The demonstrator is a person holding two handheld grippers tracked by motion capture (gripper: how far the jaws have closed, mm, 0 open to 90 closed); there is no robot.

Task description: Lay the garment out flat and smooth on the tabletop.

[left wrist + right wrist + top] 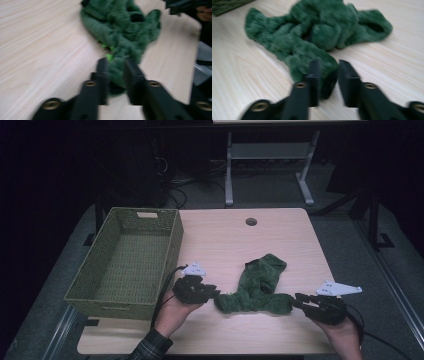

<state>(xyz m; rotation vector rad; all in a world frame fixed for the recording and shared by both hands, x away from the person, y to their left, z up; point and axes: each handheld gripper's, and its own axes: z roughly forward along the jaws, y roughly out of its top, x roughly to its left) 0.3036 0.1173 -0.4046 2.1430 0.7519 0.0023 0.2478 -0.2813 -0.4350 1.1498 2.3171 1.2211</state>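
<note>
A green fuzzy cloth (257, 282), bunched and twisted like a sock, lies on the wooden table (225, 235) in front of the middle. My left gripper (215, 293) is at its left end. In the left gripper view the cloth (120, 30) fills the gap between the jaws of that gripper (116, 65), which press on it. My right gripper (296, 298) is at the cloth's right end. In the right gripper view the cloth's tip (312, 37) lies between the jaws of that gripper (329, 65), against one jaw, with a slim gap at the other.
An olive woven basket (141, 210) stands on the table's left side, nothing in it; its corner (227, 5) is in the right gripper view. A round hole (251, 221) is near the table's far edge. A white desk frame (270, 155) stands on the floor behind.
</note>
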